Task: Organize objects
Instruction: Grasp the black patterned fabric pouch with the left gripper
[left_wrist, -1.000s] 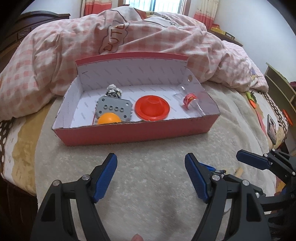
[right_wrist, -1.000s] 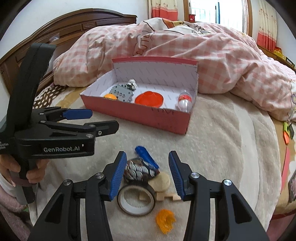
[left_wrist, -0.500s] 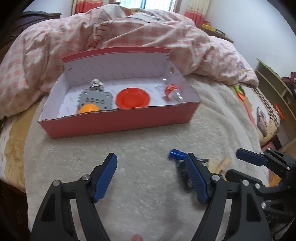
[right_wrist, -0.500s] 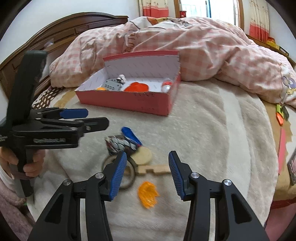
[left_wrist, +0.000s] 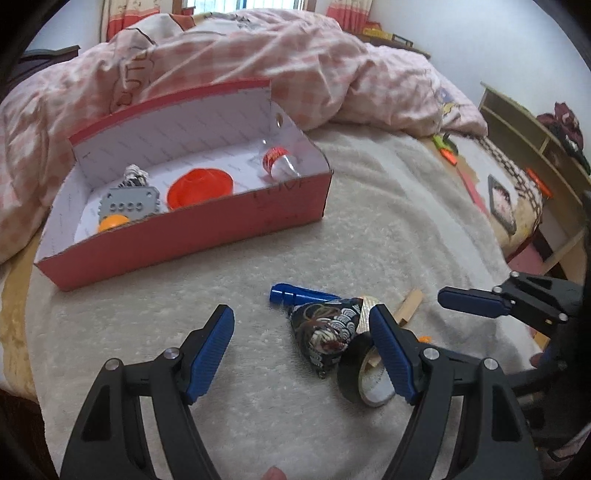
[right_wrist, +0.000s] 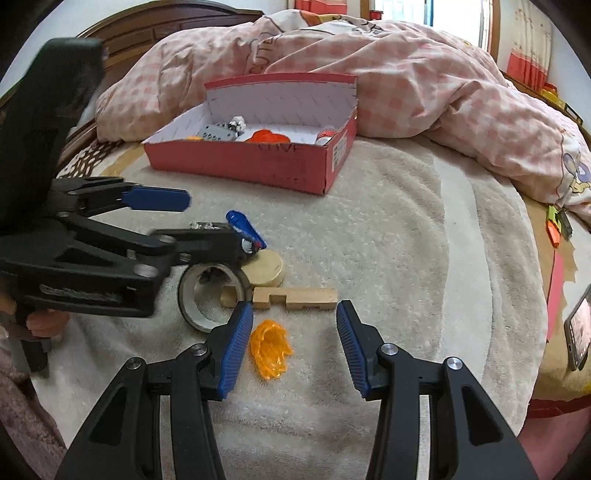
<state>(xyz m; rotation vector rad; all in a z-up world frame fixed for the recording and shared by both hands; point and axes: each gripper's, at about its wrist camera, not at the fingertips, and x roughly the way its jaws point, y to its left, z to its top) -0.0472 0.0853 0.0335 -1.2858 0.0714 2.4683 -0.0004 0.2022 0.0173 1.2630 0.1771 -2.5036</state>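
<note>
Between the left tool's (left_wrist: 301, 352) spread, empty pads lies a patterned pouch (left_wrist: 325, 332), beside a tape roll (left_wrist: 364, 373). Right tool (right_wrist: 294, 343) released, straddling an orange piece (right_wrist: 269, 349). Red box (left_wrist: 207, 229) beyond on the bed.

Not much you can actually read here; the pink checked duvet (left_wrist: 229, 62) has big brown letters, looks like "UT" and more lost in the folds; the red box (right_wrist: 258, 162) has dark handwriting on its front wall, too scrawly to make out.
</note>
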